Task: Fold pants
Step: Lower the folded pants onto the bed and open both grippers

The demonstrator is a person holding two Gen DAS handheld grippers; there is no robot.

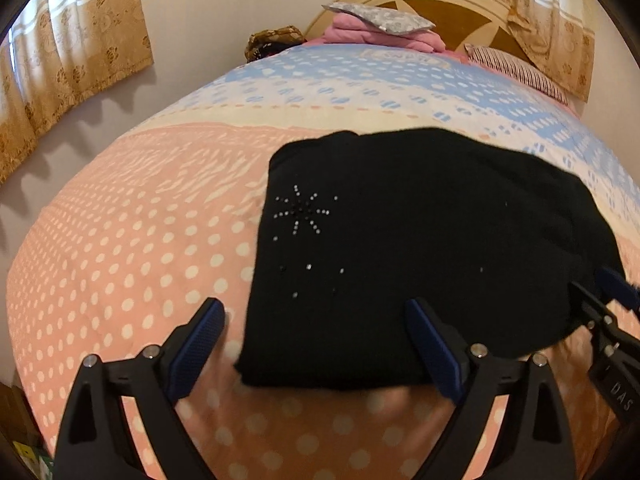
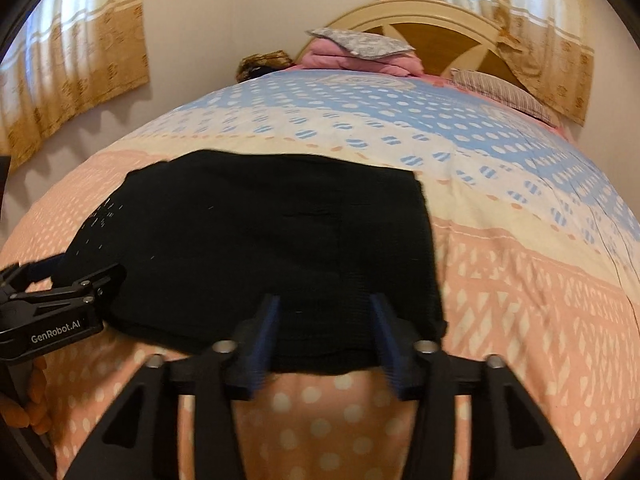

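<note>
Black pants [image 1: 420, 248] lie folded into a compact rectangle on the dotted bedspread [image 1: 120, 260]; folding looks done or near its last step. My left gripper [image 1: 316, 344] is spread wide, my right gripper [image 2: 324, 332] parted, both empty at the near edge. Next I judge 1 more fold or smoothing.

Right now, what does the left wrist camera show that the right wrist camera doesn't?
Only the left wrist view shows the rhinestone starburst on the folded black pants sharply, with the right claw at its right edge. Only the right wrist view shows the left claw from the side, a "GenRobot.AI" label, and orange-gloved fingers. Both show the pants on the dotted bedspread, pink bedding and headboard.
</note>
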